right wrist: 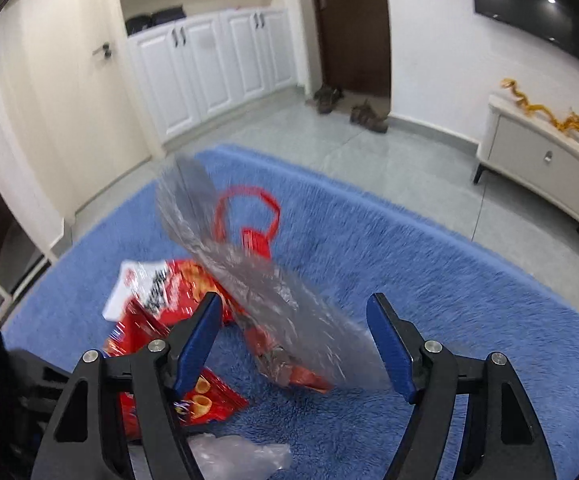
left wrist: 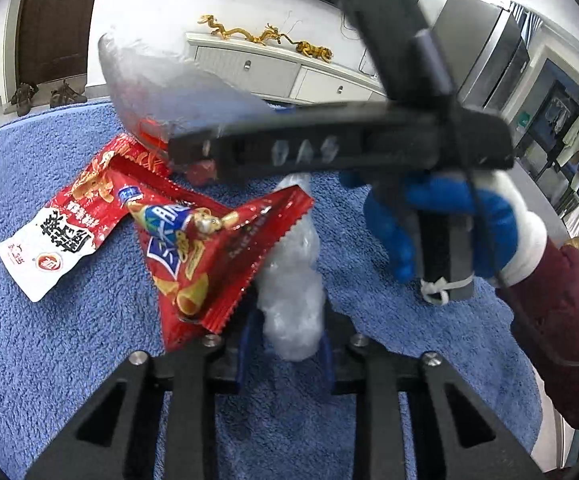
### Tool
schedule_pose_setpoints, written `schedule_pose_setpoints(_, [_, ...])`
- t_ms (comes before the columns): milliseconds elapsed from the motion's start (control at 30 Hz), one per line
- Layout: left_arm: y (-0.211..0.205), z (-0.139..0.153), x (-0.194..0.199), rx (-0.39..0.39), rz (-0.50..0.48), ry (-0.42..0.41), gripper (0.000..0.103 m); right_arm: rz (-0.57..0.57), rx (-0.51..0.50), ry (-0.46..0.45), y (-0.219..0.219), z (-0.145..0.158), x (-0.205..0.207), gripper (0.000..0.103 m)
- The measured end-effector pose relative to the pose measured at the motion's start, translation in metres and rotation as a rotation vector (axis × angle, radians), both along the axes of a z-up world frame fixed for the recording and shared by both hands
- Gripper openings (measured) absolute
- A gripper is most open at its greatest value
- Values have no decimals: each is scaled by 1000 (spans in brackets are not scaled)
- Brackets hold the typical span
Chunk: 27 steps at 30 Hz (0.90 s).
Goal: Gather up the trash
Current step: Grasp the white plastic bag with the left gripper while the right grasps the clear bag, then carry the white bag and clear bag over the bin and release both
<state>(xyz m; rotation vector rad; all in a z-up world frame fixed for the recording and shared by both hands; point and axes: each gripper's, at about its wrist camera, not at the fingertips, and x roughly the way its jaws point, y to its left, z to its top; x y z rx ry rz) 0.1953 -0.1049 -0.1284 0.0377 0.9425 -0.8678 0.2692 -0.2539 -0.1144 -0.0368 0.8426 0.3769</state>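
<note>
My left gripper [left wrist: 287, 344] is shut on a crumpled clear plastic bag [left wrist: 291, 280] above the blue rug [left wrist: 69, 352]. A red snack wrapper [left wrist: 209, 256] leans against the bag, and a red-and-white wrapper [left wrist: 65, 236] lies to its left. My right gripper [right wrist: 293, 348] is open, its blue pads wide apart. A clear plastic sheet [right wrist: 257, 280] is blurred in the air between and above its fingers, touching neither. The right gripper also shows in the left wrist view [left wrist: 193, 152], held by a blue-gloved hand [left wrist: 441, 224], with the clear sheet [left wrist: 161, 92] at its tip.
A red ribbon loop with a tag [right wrist: 253, 220] lies on the rug [right wrist: 449, 280]. Red wrappers [right wrist: 177, 300] lie at the left. A white low cabinet [right wrist: 537, 168] stands at the right on the tiled floor. Shoes [right wrist: 345, 108] sit by the brown door.
</note>
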Motion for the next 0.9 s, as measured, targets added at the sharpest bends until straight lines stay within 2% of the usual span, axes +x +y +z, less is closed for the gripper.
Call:
schedule_pose_setpoints(33, [2,0,1,0,1,1,19,7,-13,13,2,-5,1,69])
schedule_pose_setpoints(100, [5,-2,6,-4,1,7,13,11,-33,32,3,-12,2,49])
schedule_pose_setpoints(133, [6,-2,6,-6,1,9,13,13,-40,39,2,-15,1,45])
schedule_pose_setpoints(200, [6,-1,6,-15,-13,7,13,9,-53,42,0,-18,-2,29])
schedule_pose_setpoints(267, [7,1,5,-8,-9,-7,15,-1,-52,42,-6,-15,-7,18])
schedule_pose_setpoints(333, [8,3,5,-13,-6,-6,16,-4,-31,49,-11,-14,-10,17])
schedule_pose_setpoints(400, [10,2,6,-18,-2,15,30,-3,-16,55,-14,-13,-19,16])
schedule_pose_setpoints(433, [11,3,6,-20,3,18,43,-5,-16,57,-14,-14,-21,16])
schedule_pose_setpoints(467, [14,4,6,-24,13,10,47,-10,-10,60,-16,-14,-27,16])
schedule_pose_setpoints(600, [15,3,4,-19,14,16,47,-44,35,70,-24,-17,-48,16])
schedule_pose_setpoints(800, [-9,3,-22,81,-67,-45,41,-108,140,89,-36,-19,-82,16])
schedule_pose_setpoints(833, [-14,5,-25,94,-73,-58,37,-113,150,92,-35,-19,-88,16])
schedule_pose_setpoints(867, [-17,5,-28,107,-82,-69,24,-117,158,94,-35,-19,-94,16])
schedule_pose_setpoints(900, [-18,4,-30,109,-91,-53,17,-123,167,98,-34,-20,-99,16])
